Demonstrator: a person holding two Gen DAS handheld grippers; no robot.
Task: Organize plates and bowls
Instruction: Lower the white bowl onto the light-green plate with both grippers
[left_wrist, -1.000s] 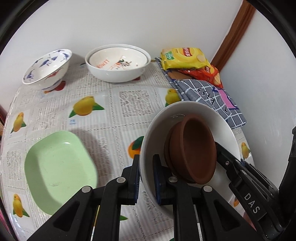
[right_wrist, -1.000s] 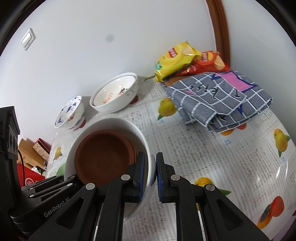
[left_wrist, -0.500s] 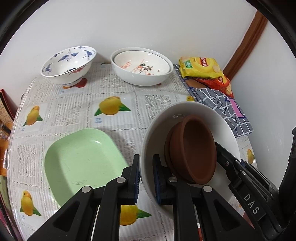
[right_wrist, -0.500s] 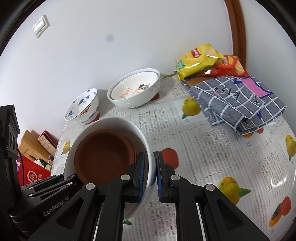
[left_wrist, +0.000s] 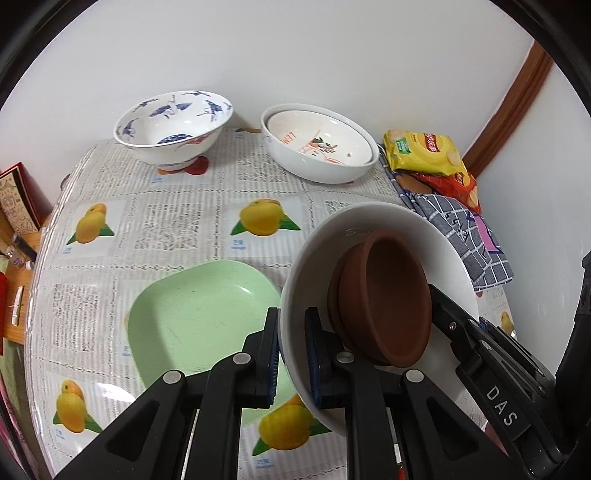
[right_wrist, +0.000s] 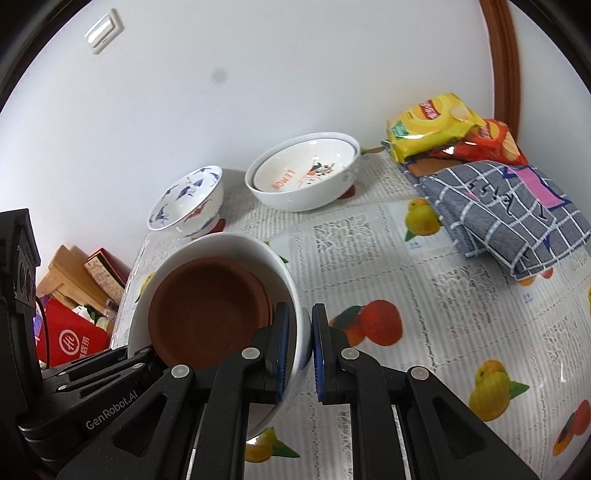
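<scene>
Both grippers clamp opposite rims of a large white bowl (left_wrist: 388, 229) that holds brown clay dishes (left_wrist: 391, 295) and hangs above the table. My left gripper (left_wrist: 291, 354) is shut on its left rim. My right gripper (right_wrist: 300, 350) is shut on its right rim; the bowl (right_wrist: 236, 247) and the brown dishes (right_wrist: 207, 310) show there too. A green square plate (left_wrist: 199, 317) lies just left of and below the bowl. A blue-patterned bowl (left_wrist: 173, 129) and stacked white bowls (left_wrist: 317, 147) stand by the wall.
A fruit-print tablecloth (left_wrist: 177, 218) covers the table. Snack bags (left_wrist: 424, 155) and a folded grey checked cloth (right_wrist: 506, 210) lie at the back right by the wall. Boxes and a red bag (right_wrist: 74, 339) sit beyond the table's left edge.
Both grippers have carried the white bowl leftward across the table; the green plate now lies closer beside it. The grip on both rims is unchanged.
</scene>
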